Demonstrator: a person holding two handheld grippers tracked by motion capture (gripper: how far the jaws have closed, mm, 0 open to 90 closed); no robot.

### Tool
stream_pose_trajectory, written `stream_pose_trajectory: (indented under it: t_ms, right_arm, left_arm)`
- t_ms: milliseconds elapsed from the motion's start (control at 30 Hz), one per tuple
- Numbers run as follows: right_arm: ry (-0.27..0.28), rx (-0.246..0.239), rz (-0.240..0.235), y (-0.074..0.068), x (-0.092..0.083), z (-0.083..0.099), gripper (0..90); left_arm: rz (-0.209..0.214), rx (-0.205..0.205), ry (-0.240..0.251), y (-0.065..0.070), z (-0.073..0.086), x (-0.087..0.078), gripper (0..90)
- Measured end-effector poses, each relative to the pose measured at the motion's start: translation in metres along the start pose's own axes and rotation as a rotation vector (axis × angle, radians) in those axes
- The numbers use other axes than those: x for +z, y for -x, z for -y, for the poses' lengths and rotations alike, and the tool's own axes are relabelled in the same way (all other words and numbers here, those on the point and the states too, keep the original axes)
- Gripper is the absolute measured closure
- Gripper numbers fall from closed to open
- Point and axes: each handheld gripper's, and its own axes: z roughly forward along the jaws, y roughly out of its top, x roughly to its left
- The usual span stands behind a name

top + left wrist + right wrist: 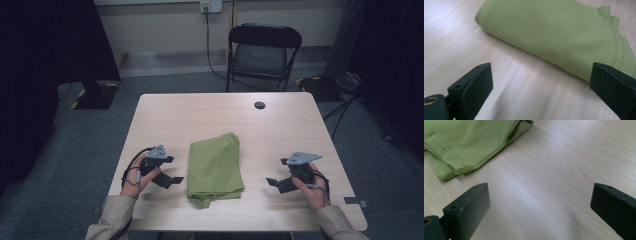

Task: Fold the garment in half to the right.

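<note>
A folded green cloth lay mid-surface between the left tongs and right tongs, both spread wide and empty. The approach seemed in hand; next, each would need to close in on an edge.

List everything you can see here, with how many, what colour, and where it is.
folded green cloth: one, green, middle of the table, between the grippers
light wooden table: one, pale wood, centre
round dark grommet: one, black, far side of the tabletop
black folding chair: one, black, behind the table
wall socket: one, white, back wall, cable hanging down
left gripper: one, black, left of the cloth, open
right gripper: one, black, right of the cloth, open
</note>
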Motion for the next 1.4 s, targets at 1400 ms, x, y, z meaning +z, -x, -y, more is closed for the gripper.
stream_pose_trajectory:
  t_ms: [1400]
  right_arm:
    - [-0.037, 0.028, 0.050, 0.014, -0.034, 0.037, 1.3]
  left_arm:
    - [-0.054, -0.045, -0.036, -0.003, 0.037, -0.014, 4.4]
